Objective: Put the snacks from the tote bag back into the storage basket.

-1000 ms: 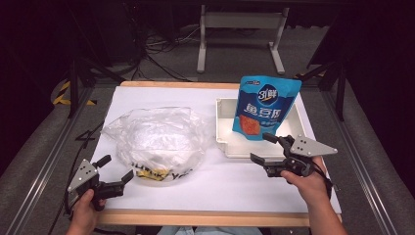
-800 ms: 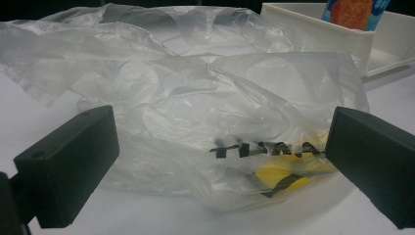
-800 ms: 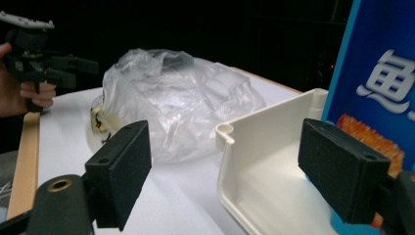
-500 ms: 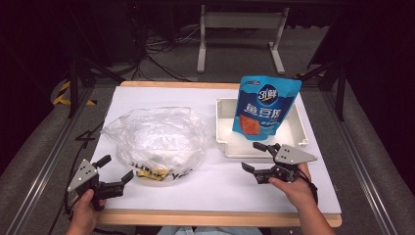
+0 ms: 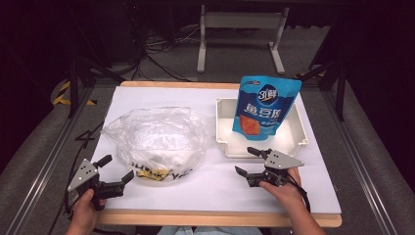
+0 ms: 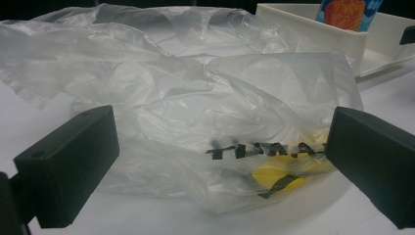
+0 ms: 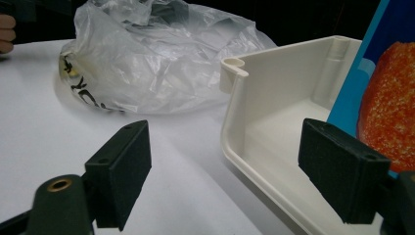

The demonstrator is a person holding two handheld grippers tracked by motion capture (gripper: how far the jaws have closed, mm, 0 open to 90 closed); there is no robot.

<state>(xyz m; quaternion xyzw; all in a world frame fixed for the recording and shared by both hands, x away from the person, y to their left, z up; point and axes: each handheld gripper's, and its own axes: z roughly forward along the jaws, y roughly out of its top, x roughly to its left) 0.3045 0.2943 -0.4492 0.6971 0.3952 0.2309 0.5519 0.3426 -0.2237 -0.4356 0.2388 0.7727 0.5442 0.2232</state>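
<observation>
A blue snack pouch (image 5: pixel 264 105) with an orange picture stands upright in a white tray (image 5: pixel 227 142) at the right of the table. A crumpled clear plastic bag (image 5: pixel 156 142) with yellow and black print lies left of the tray. My left gripper (image 5: pixel 117 167) stands open at the front left, its jaws apart just short of the bag's printed corner (image 6: pixel 264 161). My right gripper (image 5: pixel 244 160) is open and holds nothing; it sits in front of the tray's near left corner (image 7: pixel 235 73). The pouch (image 7: pixel 386 103) fills the right edge of the right gripper view.
White paper (image 5: pixel 205 181) covers the wooden table, with bare room between the two grippers along the front edge. The bag (image 7: pixel 156 58) lies to the left of the tray wall (image 7: pixel 254 147). Beyond the table stand a metal frame (image 5: pixel 240 34) and floor cables.
My right gripper has drawn back from the tray toward the front edge and shifted a little left, still open. The left gripper, bag and pouch have not moved.
</observation>
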